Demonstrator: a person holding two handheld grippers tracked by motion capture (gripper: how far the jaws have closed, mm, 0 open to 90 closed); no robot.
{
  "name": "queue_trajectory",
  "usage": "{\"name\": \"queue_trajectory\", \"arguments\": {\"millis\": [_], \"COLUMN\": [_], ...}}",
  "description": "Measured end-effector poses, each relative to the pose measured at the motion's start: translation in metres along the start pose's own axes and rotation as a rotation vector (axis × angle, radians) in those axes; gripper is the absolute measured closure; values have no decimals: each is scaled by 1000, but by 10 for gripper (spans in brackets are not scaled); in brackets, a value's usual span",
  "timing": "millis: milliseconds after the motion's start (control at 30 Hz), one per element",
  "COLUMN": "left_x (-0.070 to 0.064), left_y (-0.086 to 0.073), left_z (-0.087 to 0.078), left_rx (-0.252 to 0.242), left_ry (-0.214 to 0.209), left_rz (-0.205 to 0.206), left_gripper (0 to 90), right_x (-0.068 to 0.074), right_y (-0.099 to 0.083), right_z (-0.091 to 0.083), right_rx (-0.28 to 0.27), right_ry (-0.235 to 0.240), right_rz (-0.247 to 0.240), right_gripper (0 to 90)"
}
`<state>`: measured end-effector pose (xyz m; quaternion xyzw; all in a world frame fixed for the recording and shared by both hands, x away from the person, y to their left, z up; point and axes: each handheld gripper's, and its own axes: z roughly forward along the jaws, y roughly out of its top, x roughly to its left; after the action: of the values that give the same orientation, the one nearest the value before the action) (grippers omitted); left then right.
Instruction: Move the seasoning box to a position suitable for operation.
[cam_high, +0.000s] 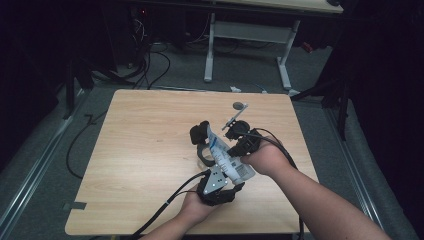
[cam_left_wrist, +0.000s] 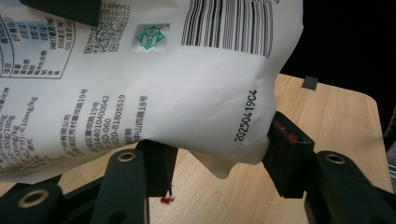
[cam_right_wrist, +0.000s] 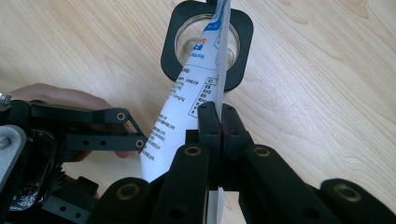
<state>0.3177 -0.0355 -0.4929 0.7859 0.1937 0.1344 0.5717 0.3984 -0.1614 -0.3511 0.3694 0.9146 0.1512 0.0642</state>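
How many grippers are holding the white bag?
2. The left gripper clamps the white bag at its near end, by the person's side; the right gripper pinches its edge above the black-rimmed jar.

Pouch (cam_left_wrist: 154, 79): in the left gripper view cut off by the top and left edges; the barcode is cropped at the top, the small print at the left too blurred to read. In the right gripper view its lower end is hidden behind the right gripper (cam_right_wrist: 219, 126), and its upper tip is cut by the top edge. Glass jar (cam_right_wrist: 207, 44): contents cannot be told; part of the mouth is covered by the pouch. Left gripper (cam_left_wrist: 219, 158): how firmly its jaws bear on the pouch cannot be told, the near side being hidden under the white film. Grey round item (cam_high: 240, 106) on the far part of the table (cam_high: 145, 150): too small to identify.
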Motion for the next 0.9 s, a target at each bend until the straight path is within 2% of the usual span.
{"name": "queue_trajectory", "arguments": {"millis": [367, 733, 900], "left_x": [0, 3, 7], "left_y": [1, 5, 11], "left_z": [-1, -2, -1], "left_rx": [-6, -9, 10], "left_ry": [10, 4, -4], "left_rz": [6, -8, 8], "left_gripper": [522, 528, 529], "right_x": [0, 0, -1], "right_y": [2, 6, 9], "right_z": [-1, 0, 0], "right_rx": [3, 1, -8], "right_ry": [-6, -16, -22], "right_rz": [-3, 1, -4], "right_gripper": [900, 900, 900]}}
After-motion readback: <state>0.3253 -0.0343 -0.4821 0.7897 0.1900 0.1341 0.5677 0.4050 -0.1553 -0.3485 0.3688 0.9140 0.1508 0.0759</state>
